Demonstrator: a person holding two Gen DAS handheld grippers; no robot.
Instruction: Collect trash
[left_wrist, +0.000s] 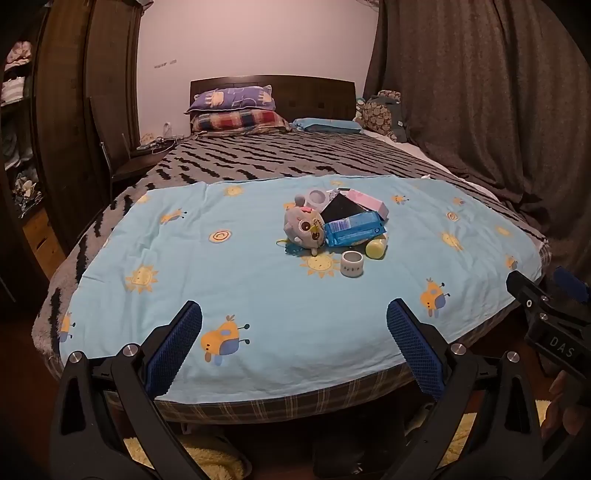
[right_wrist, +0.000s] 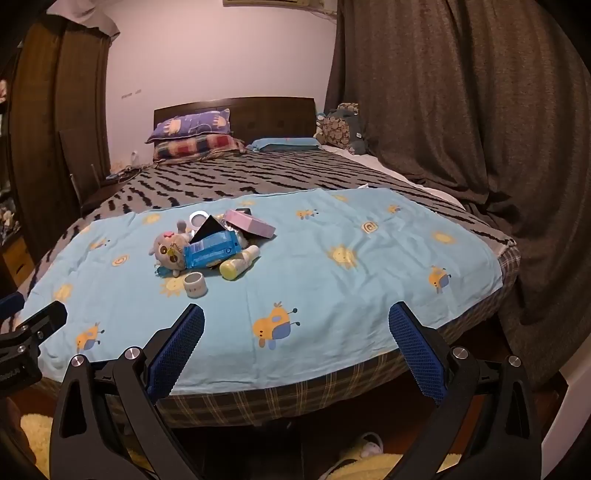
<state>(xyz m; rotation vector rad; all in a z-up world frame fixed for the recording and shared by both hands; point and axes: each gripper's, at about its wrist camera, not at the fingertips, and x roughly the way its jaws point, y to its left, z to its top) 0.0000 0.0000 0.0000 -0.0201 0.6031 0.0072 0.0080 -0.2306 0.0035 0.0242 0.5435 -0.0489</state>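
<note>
Both claws hang at the foot of the bed, each tilted down toward a light blue sheet (left_wrist: 258, 295) printed with suns and cartoon animals. The left gripper (left_wrist: 293, 321) has its jaws spread as wide as they go, nothing between the ribbed blue pads (left_wrist: 177, 343). The right gripper (right_wrist: 295, 323) is just as wide and just as empty.

The left wrist view catches the right gripper's black frame at its right edge, with fingers of a hand (left_wrist: 565, 402) below it. The right wrist view shows the left gripper's frame at its left edge, and a slipper (right_wrist: 369, 448) on the floor under the bed.

The clutter sits in one heap mid-sheet, well apart from both claws. A fuzzy grey plush owl (left_wrist: 303, 229) lies on its side. A crinkly blue wipes packet (left_wrist: 354, 229) leans on it, long axis running across the bed. A pink rectangular box (left_wrist: 367, 201) lies behind, angled away to the right, against a flat black square (left_wrist: 341, 210). From the right wrist, a smooth bottle with a yellow-green cap (right_wrist: 240, 264) lies flat, cap end pointing toward the foot. A small white round cup (left_wrist: 352, 264) stands upright nearest the claws. A grey ring (left_wrist: 317, 197) lies at the back.

Beyond: a zigzag grey blanket (left_wrist: 277, 158), stacked pillows (left_wrist: 236, 110), a dark wooden headboard (left_wrist: 314, 96), heavy brown curtains (left_wrist: 480, 110).
</note>
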